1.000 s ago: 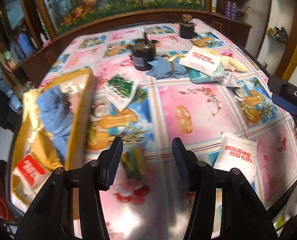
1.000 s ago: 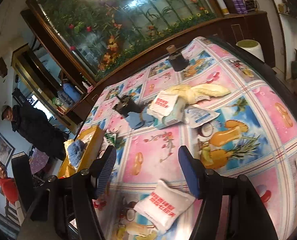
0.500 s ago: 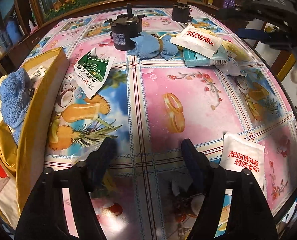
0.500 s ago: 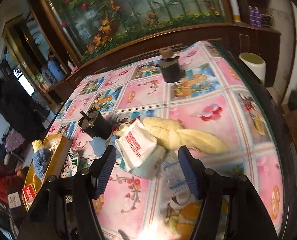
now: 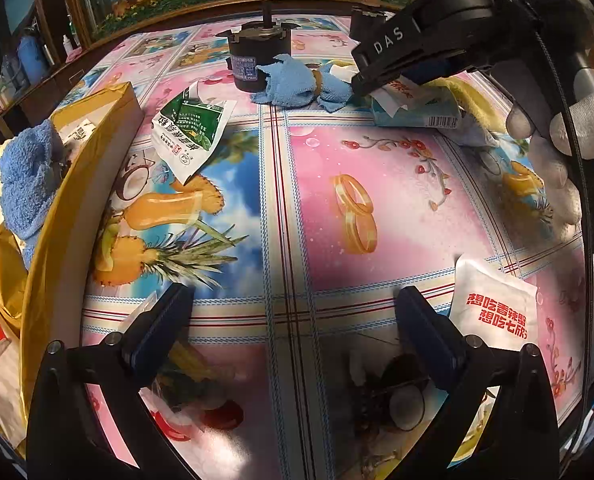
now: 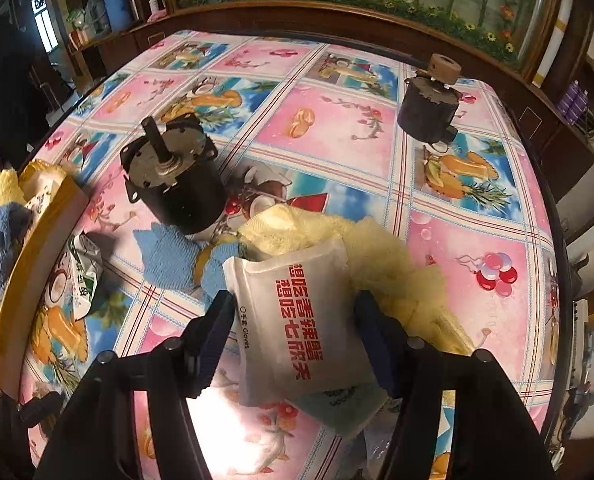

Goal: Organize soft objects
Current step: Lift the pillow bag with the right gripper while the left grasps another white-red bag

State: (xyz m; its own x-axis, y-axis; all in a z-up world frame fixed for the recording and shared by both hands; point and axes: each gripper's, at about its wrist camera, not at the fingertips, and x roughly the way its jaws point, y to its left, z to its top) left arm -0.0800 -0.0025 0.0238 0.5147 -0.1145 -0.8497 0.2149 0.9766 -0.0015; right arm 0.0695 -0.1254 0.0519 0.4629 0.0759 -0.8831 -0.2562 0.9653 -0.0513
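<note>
A white packet with red lettering point(image 6: 297, 312) lies on a teal tissue pack point(image 6: 337, 412) beside a yellow cloth point(image 6: 381, 268). My right gripper point(image 6: 293, 308) straddles it, its jaws closing and both pads on the packet's side edges. In the left wrist view the right gripper point(image 5: 357, 84) reaches into the same pile, held by a gloved hand point(image 5: 557, 148). My left gripper point(image 5: 293, 300) hangs low over the tablecloth, its jaws opening wide with only cloth between them. A see-through packet point(image 5: 157, 316) lies under its left finger. A second white packet point(image 5: 493, 308) lies at its right.
A yellow box point(image 5: 97, 152) at the left holds a blue towel point(image 5: 25, 184). A green packet point(image 5: 189, 128) lies beside it. A black motor point(image 6: 173, 184) stands by a blue cloth point(image 6: 173, 256), and a second motor point(image 6: 429, 112) stands further back. Dark wooden cabinets ring the table.
The left jaws spread wide and sank toward the table, leaving the see-through packet there. The right gripper swung from the near white packet to the back pile and narrowed around the packet there.
</note>
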